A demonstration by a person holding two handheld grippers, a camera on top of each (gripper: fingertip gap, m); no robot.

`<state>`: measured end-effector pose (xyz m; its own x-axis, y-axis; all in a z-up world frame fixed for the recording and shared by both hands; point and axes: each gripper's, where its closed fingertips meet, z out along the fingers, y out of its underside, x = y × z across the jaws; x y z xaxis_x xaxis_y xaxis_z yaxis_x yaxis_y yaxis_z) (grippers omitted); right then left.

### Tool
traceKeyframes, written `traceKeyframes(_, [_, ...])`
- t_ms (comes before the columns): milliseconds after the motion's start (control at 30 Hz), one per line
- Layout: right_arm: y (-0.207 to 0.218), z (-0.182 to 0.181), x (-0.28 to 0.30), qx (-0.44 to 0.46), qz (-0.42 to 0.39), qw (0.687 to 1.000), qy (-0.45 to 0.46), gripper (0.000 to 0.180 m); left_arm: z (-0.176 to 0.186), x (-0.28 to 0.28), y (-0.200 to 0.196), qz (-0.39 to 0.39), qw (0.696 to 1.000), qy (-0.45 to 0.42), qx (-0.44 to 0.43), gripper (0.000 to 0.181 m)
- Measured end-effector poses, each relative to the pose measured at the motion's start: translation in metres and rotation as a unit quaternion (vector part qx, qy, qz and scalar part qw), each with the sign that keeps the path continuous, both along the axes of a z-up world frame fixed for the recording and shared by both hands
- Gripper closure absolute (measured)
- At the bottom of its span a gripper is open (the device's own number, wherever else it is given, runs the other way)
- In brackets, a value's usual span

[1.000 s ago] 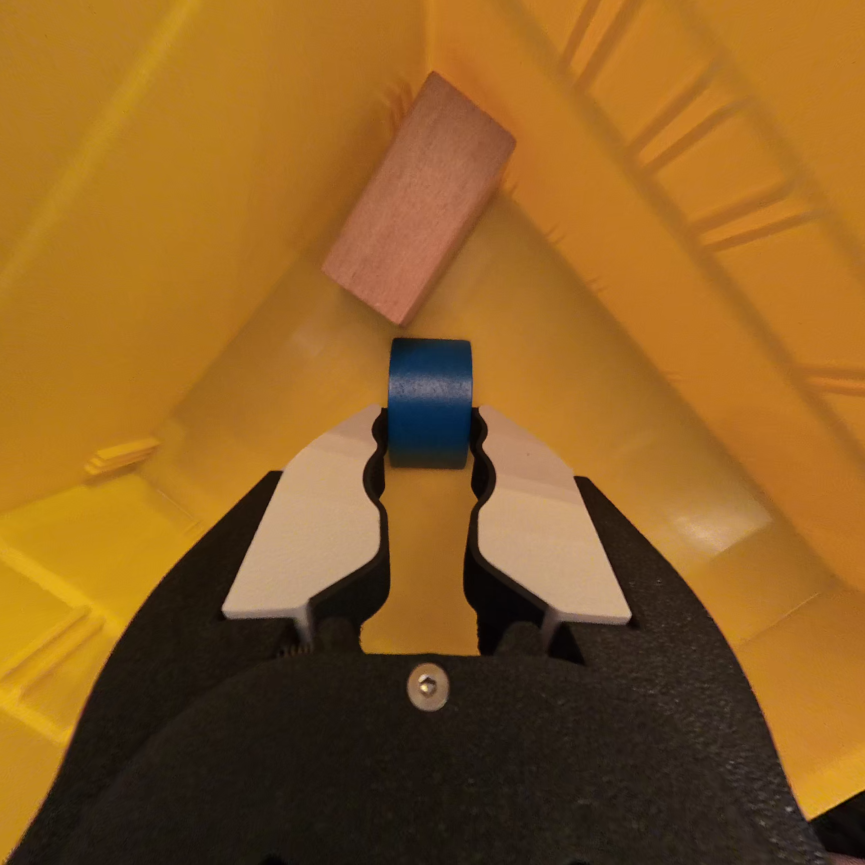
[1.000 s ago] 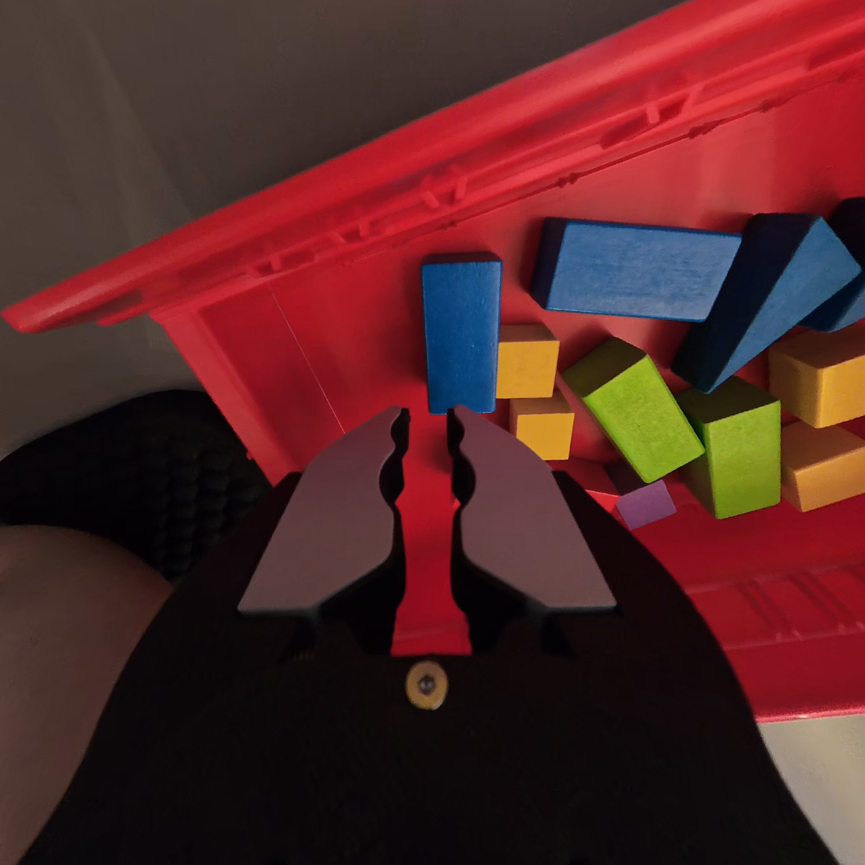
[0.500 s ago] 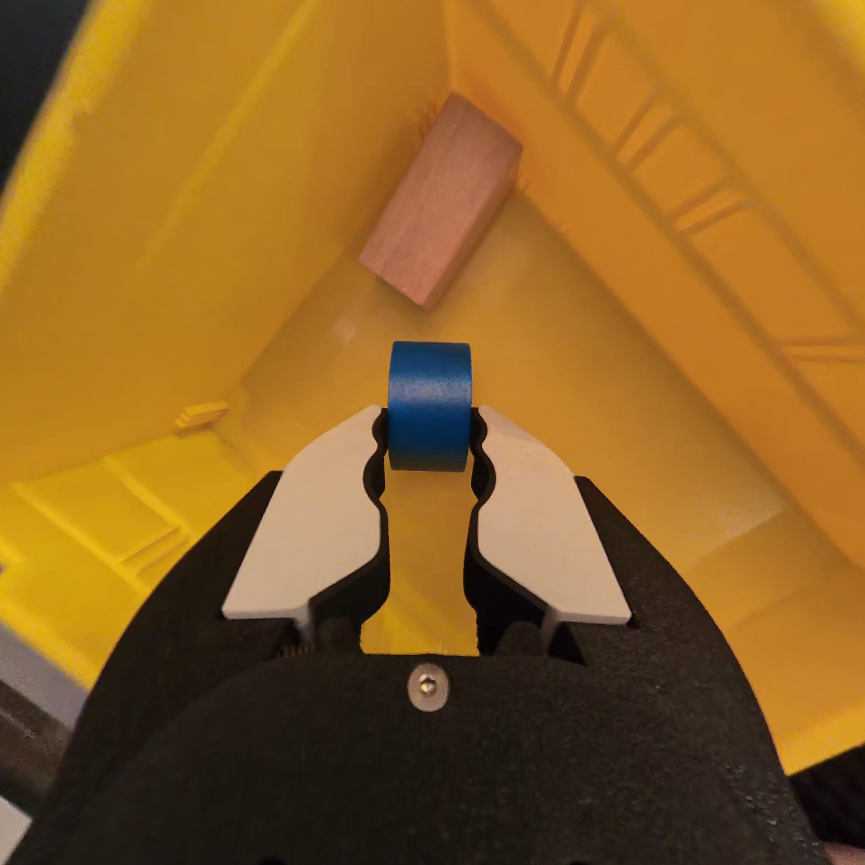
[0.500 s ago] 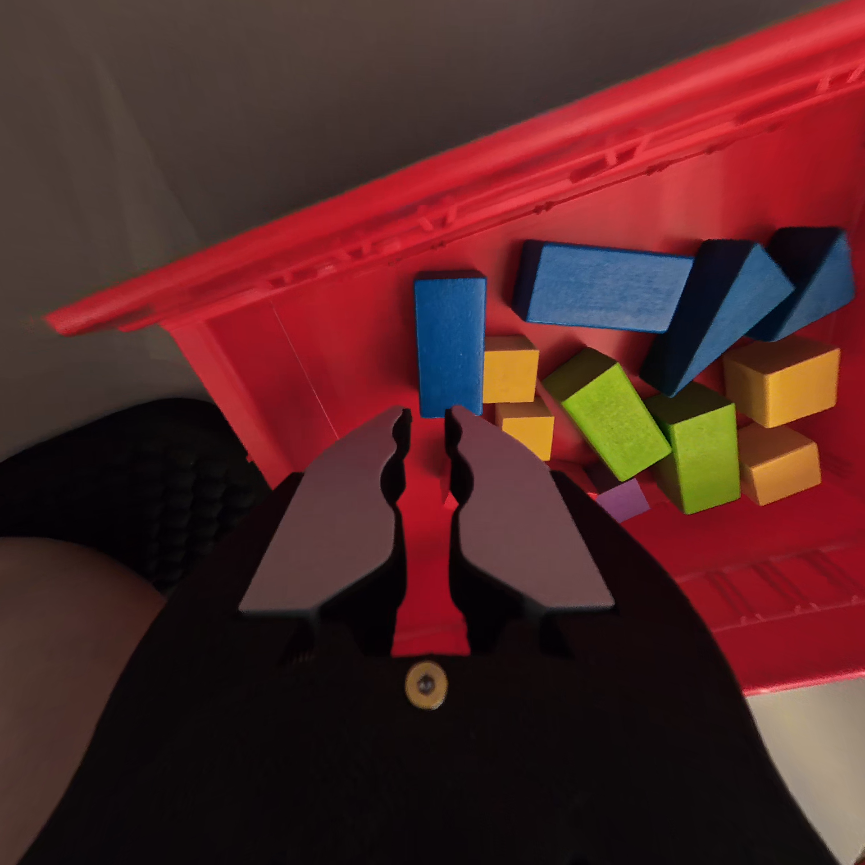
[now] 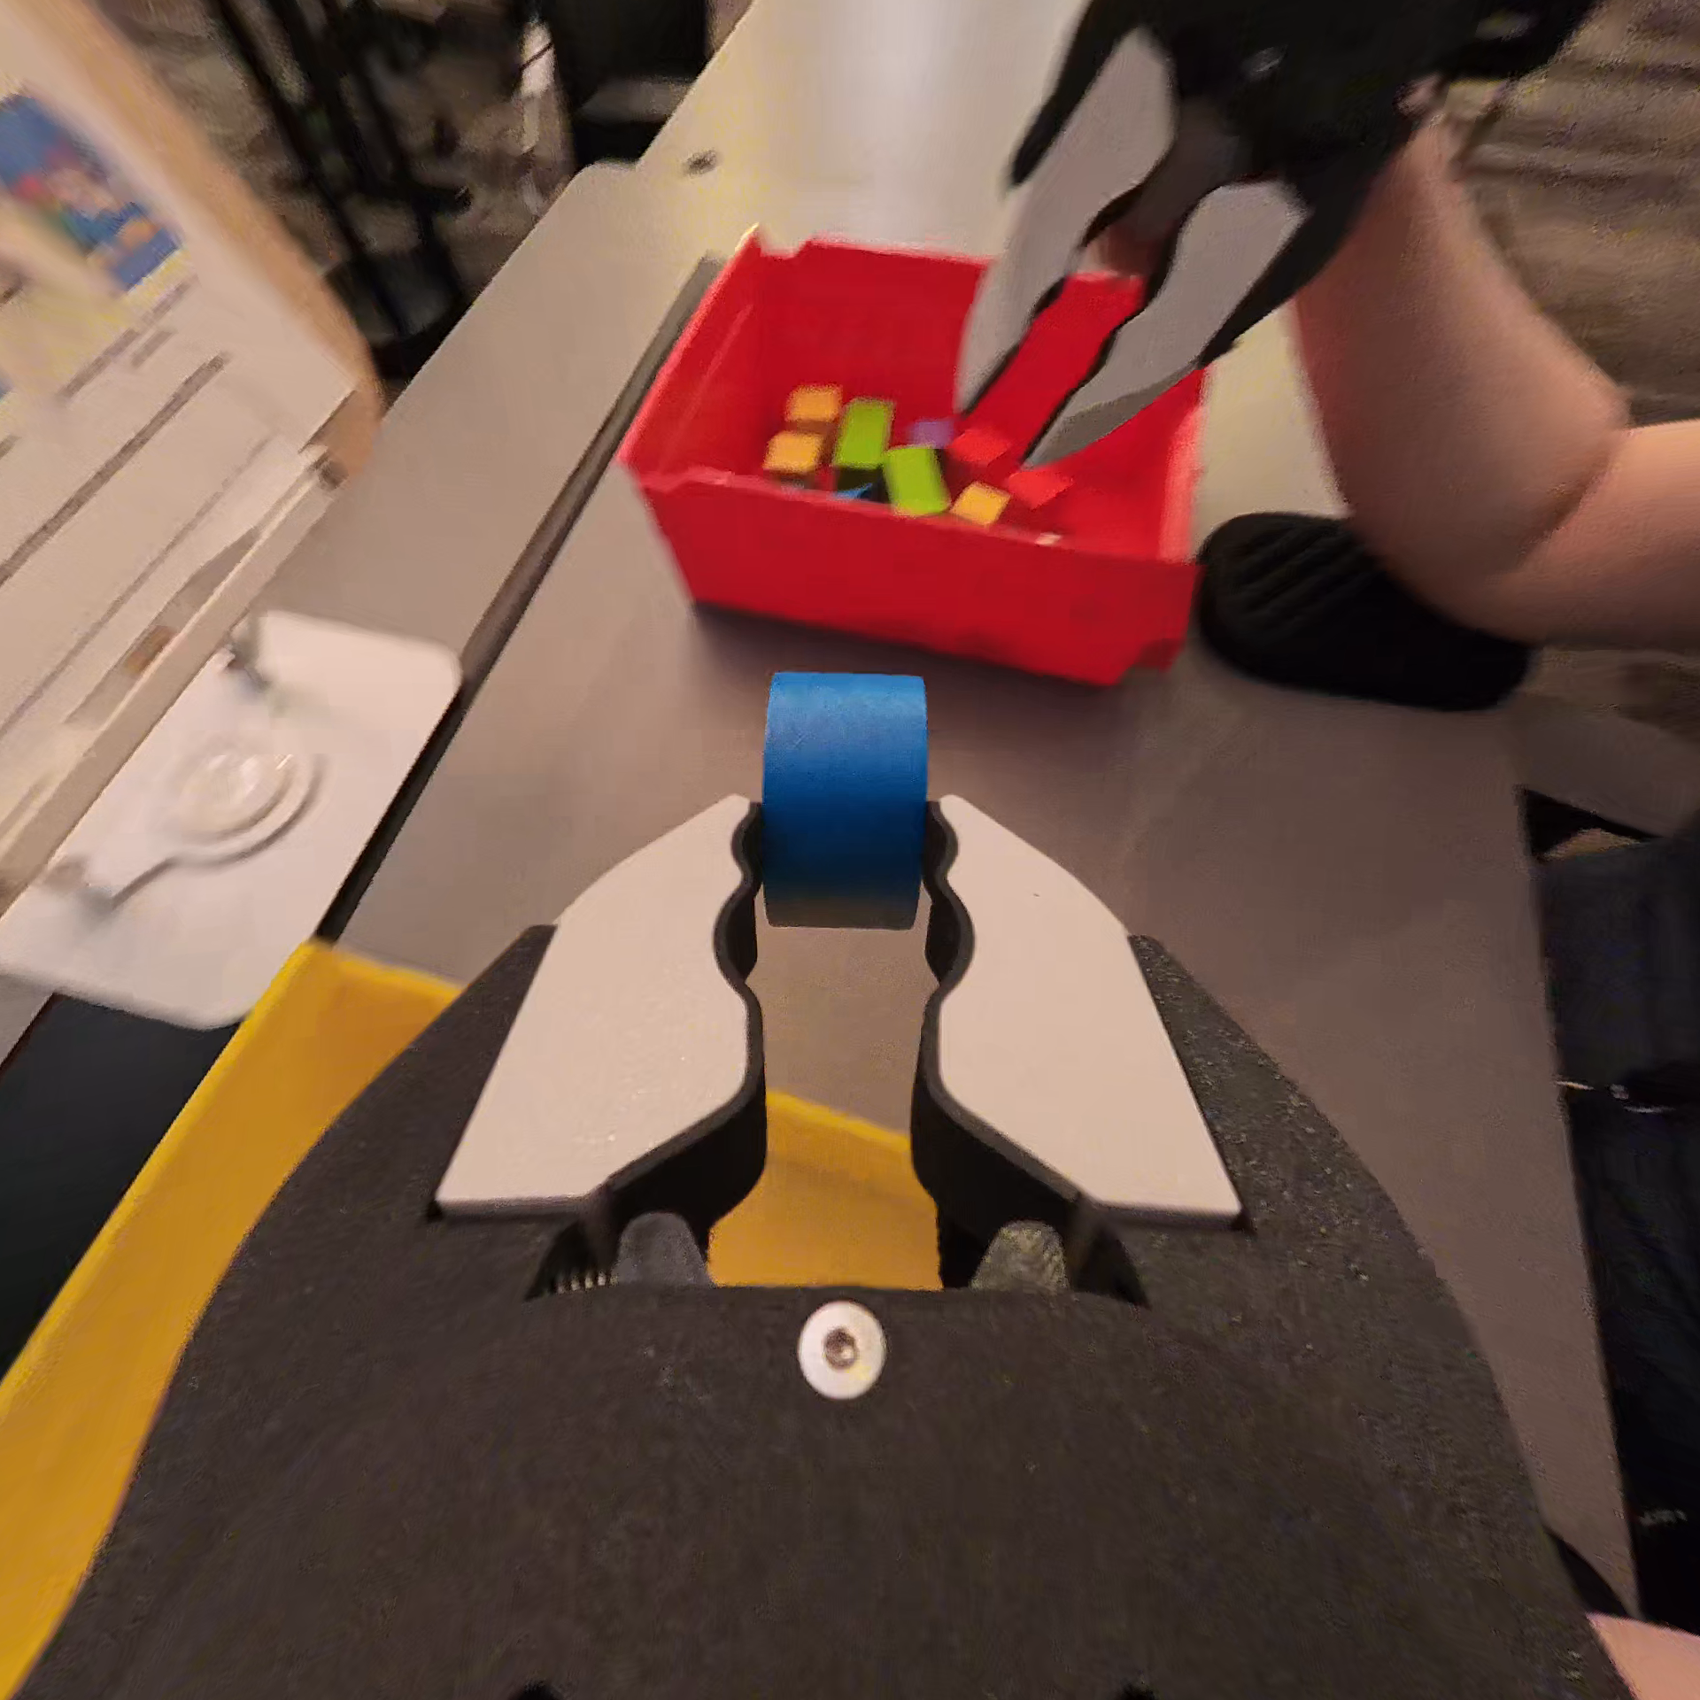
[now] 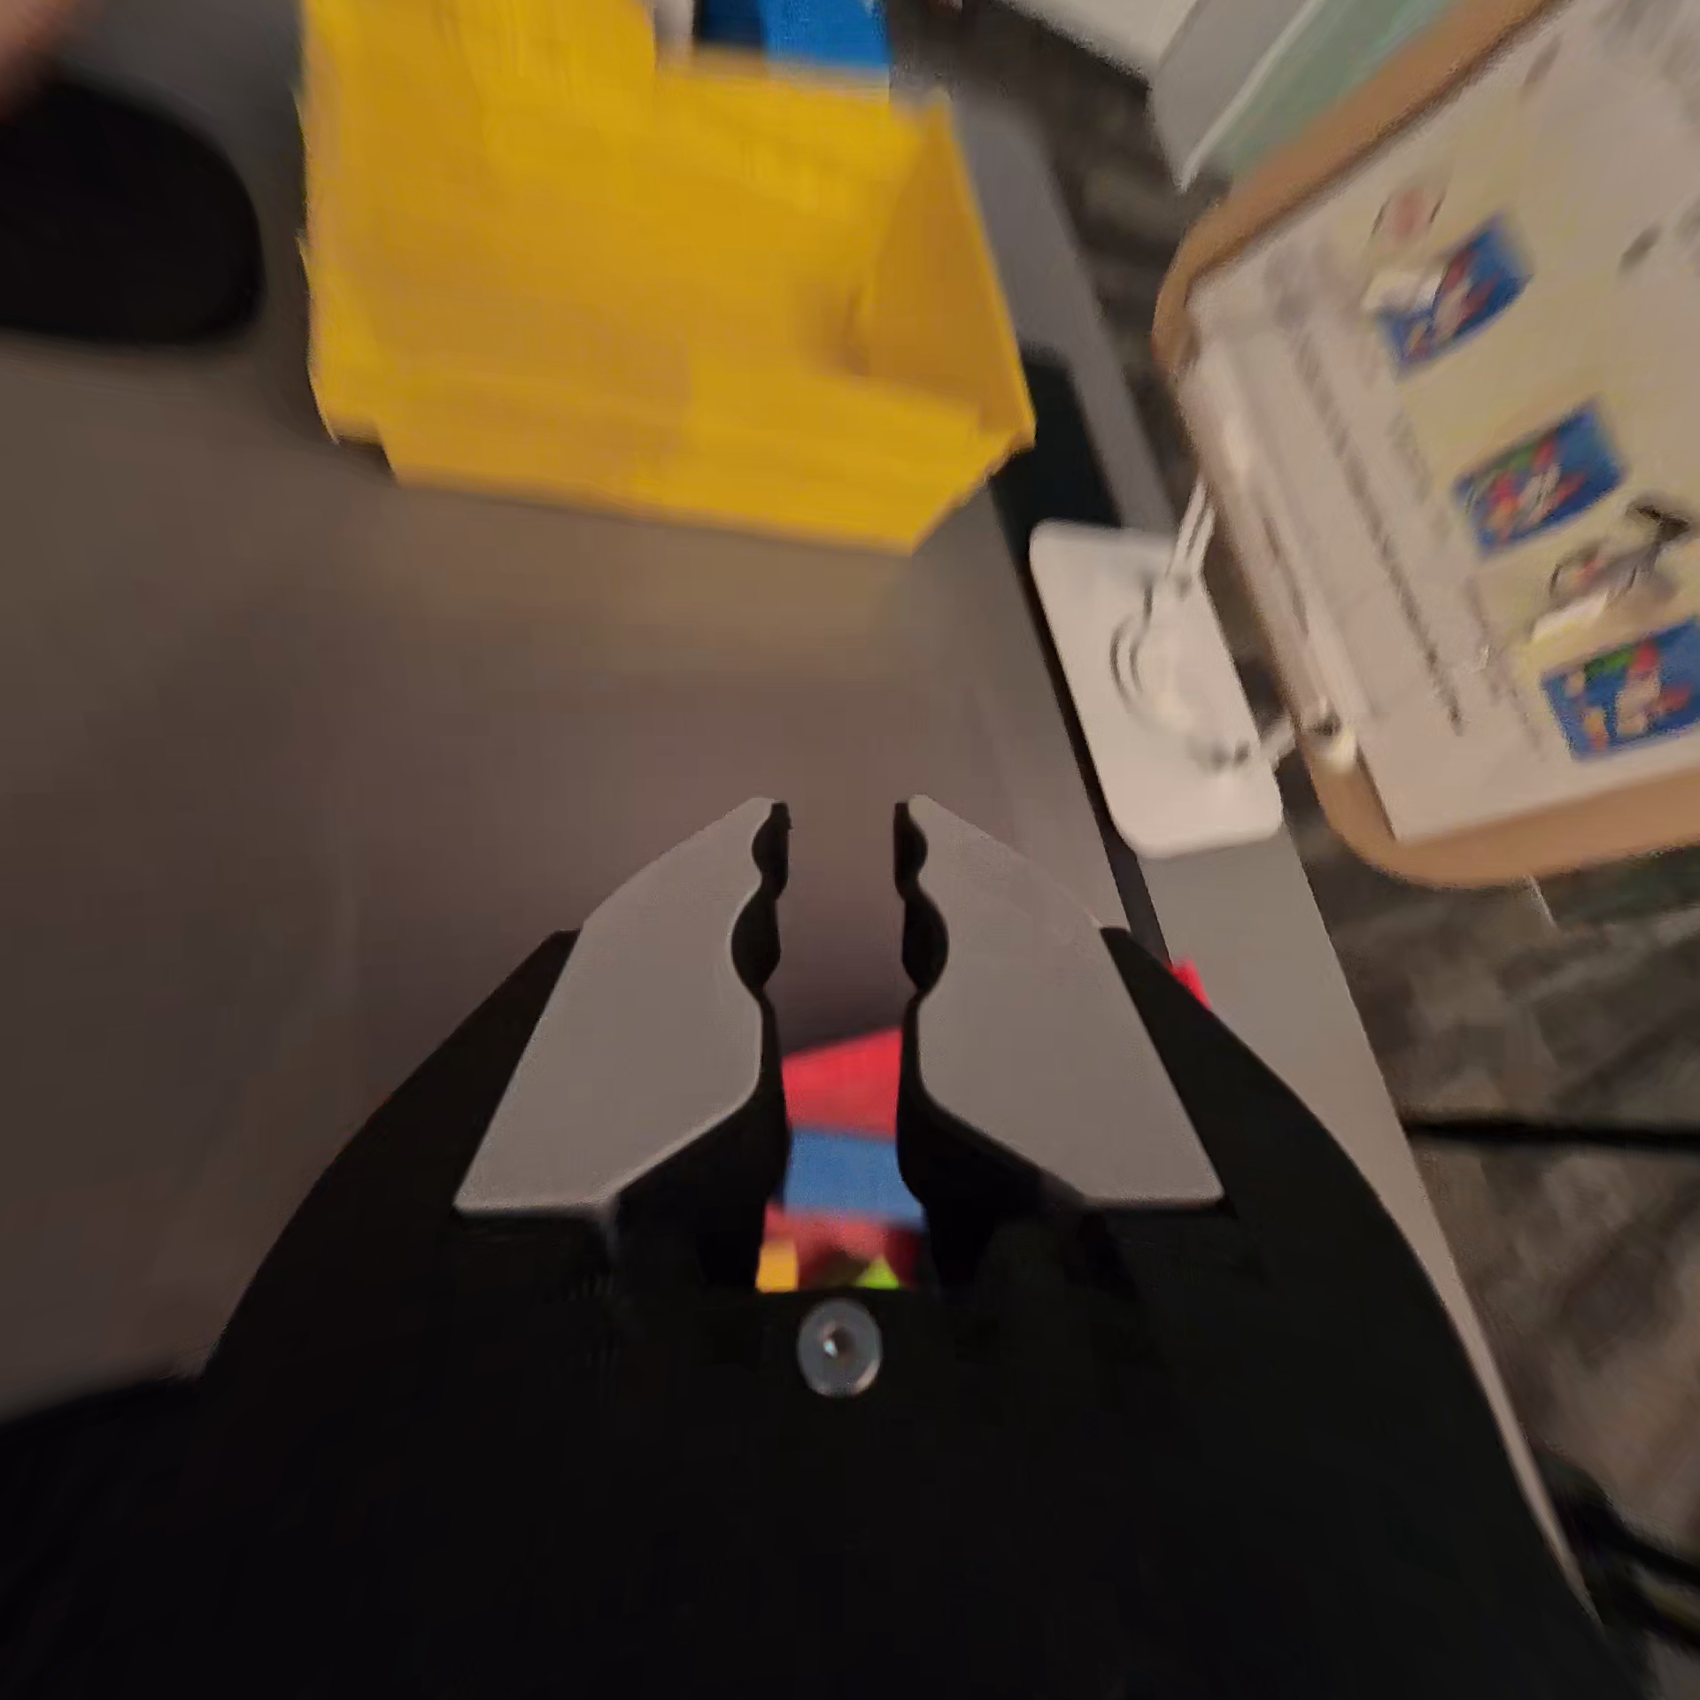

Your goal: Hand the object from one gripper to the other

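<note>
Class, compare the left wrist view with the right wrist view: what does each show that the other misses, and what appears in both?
Only the left wrist view shows the blue cylinder clearly, pinched at the tips of the left gripper, and the person's forearm.

Only the right wrist view shows the whole outside of the yellow bin.

Both show the right gripper open and empty, the red bin of coloured blocks, the grey table, the white stand base and the illustrated board.
</note>
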<state>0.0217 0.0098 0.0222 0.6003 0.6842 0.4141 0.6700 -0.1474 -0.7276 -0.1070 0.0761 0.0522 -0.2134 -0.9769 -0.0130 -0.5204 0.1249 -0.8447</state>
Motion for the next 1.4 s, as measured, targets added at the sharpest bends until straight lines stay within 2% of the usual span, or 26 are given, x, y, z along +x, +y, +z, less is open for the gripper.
traceKeyframes(200, [-0.002,0.053,-0.063,0.027,0.091,0.968,0.232,0.135,0.008,0.024,-0.05,-0.066,0.998,-0.013,-0.004,0.148])
traceKeyframes(333, [-0.003,0.062,-0.073,0.02,0.108,0.952,0.287,0.131,0.005,0.033,-0.067,-0.079,0.997,-0.005,0.009,0.148])
traceKeyframes(567, [-0.005,0.046,-0.09,-0.008,0.129,0.956,0.262,0.131,0.002,0.037,-0.081,-0.089,0.996,0.005,0.011,0.148])
traceKeyframes(667, [-0.007,0.041,-0.094,-0.022,0.138,0.956,0.257,0.134,0.001,0.038,-0.084,-0.094,0.996,0.01,0.009,0.148])
traceKeyframes(767, [-0.01,0.039,-0.096,-0.03,0.148,0.956,0.252,0.145,-0.001,0.037,-0.085,-0.096,0.995,0.014,0.012,0.148])
traceKeyframes(933, [-0.012,0.031,-0.096,-0.042,0.142,0.965,0.214,0.145,-0.007,0.036,-0.087,-0.101,0.994,0.029,0.013,0.147])
traceKeyframes(1067, [-0.012,0.026,-0.087,-0.045,0.121,0.976,0.174,0.145,-0.009,0.037,-0.086,-0.094,0.995,0.04,-0.01,0.133])
traceKeyframes(1133, [-0.017,0.023,-0.069,-0.049,0.104,0.983,0.141,0.145,-0.009,0.035,-0.083,-0.086,0.995,0.045,-0.02,0.125])
traceKeyframes(1267, [-0.041,0.013,0.011,-0.084,0.023,0.993,0.077,0.145,-0.003,0.028,-0.082,-0.087,0.995,0.039,-0.032,0.128])
traceKeyframes(1400, [-0.072,-0.039,0.094,-0.191,-0.068,0.978,0.047,0.145,-0.005,0.025,-0.082,-0.088,0.995,0.048,-0.017,0.13])
